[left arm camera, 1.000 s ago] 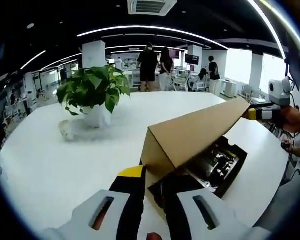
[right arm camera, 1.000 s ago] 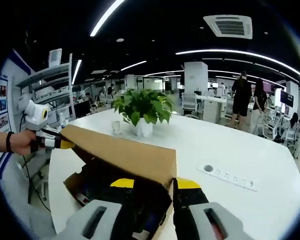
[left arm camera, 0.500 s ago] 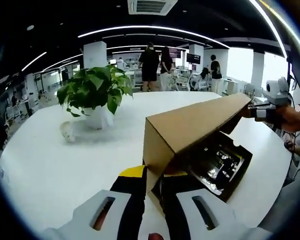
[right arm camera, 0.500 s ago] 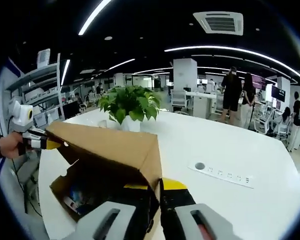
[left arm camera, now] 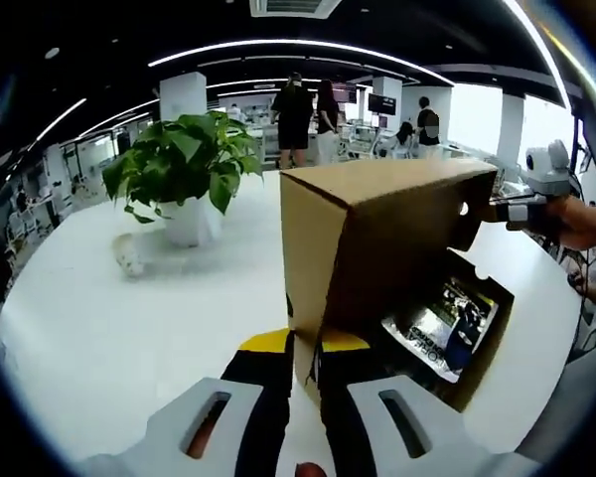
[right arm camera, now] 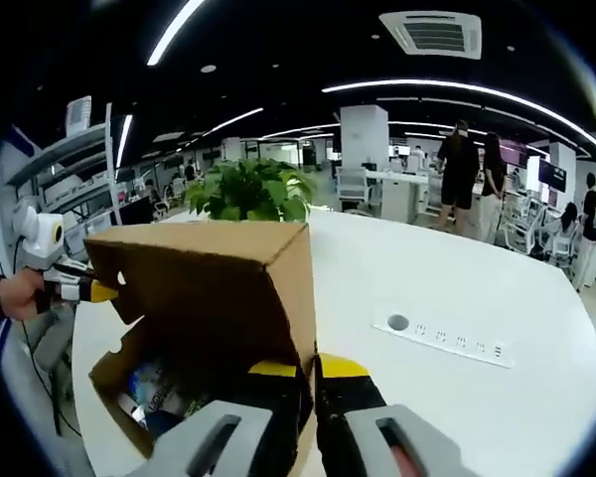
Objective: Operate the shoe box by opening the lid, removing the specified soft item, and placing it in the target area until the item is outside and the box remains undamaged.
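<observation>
Left gripper view first: my left gripper [left arm camera: 303,348] has its yellow-tipped jaws pinched on the near corner of the cardboard lid [left arm camera: 377,238], which stands raised, almost upright, over the shoe box [left arm camera: 477,368]. Across in the right gripper view, my right gripper [right arm camera: 308,373] clamps the opposite corner of that same lid [right arm camera: 209,288] the same way, so I'm holding both ends of its long edge. I'd call the opening step nearly done.

What matters next lies below and beyond the jaws: inside the box sits a glossy printed packet [left arm camera: 437,328], likely the soft item, though I can't make out what it is. From the right side it shows as a blue-and-white patch [right arm camera: 159,393] low in the box. Neither gripper is free, so one has to let go of the lid before reaching down.

Under everything, a broad white table [left arm camera: 99,328] with a recessed power strip [right arm camera: 447,343]. A potted plant [left arm camera: 184,169] stands farther back. Beyond that, open office, people standing in the distance.
</observation>
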`<state>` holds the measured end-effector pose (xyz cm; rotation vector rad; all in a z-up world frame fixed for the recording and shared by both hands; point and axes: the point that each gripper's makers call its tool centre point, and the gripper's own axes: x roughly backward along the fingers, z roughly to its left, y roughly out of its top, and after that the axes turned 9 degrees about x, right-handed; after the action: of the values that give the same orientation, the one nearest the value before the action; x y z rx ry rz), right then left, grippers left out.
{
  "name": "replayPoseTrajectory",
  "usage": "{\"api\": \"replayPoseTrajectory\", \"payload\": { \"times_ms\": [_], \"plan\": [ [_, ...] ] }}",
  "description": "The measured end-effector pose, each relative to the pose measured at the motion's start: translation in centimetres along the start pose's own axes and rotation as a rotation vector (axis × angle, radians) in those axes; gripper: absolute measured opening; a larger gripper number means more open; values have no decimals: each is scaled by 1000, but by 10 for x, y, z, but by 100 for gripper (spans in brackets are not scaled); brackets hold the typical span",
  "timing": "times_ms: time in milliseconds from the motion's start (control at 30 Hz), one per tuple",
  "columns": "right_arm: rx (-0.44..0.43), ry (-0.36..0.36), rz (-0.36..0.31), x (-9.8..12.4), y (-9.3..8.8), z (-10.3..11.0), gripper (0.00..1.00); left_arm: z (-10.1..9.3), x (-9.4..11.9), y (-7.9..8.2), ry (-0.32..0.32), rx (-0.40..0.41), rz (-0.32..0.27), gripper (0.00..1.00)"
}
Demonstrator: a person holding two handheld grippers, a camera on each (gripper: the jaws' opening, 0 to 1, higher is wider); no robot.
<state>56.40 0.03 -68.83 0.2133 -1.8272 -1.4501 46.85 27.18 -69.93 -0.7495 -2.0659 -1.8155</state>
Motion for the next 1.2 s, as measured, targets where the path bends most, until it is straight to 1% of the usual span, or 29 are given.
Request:
{"api": "replayPoseTrajectory", "payload": {
  "times_ms": [167, 467, 800, 1033, 1200],
  "plan": [
    [-12, 6, 15, -8, -3, -2, 0, 3, -9, -6, 2, 7, 29, 5],
    [-25, 2, 44, -16, -9, -6, 0, 6, -17, -8, -3, 25, 44, 5],
    [-43, -7, 72, -27, -15, -11, 0, 10, -26, -5, 4, 35, 52, 4],
    [-48, -1, 103, -32, -23, -12, 0, 15, -37, -3, 11, 50, 55, 5],
    [-62, -2, 104, -34, -24, -13, 0, 17, -41, -4, 13, 46, 65, 5]
  ]
}}
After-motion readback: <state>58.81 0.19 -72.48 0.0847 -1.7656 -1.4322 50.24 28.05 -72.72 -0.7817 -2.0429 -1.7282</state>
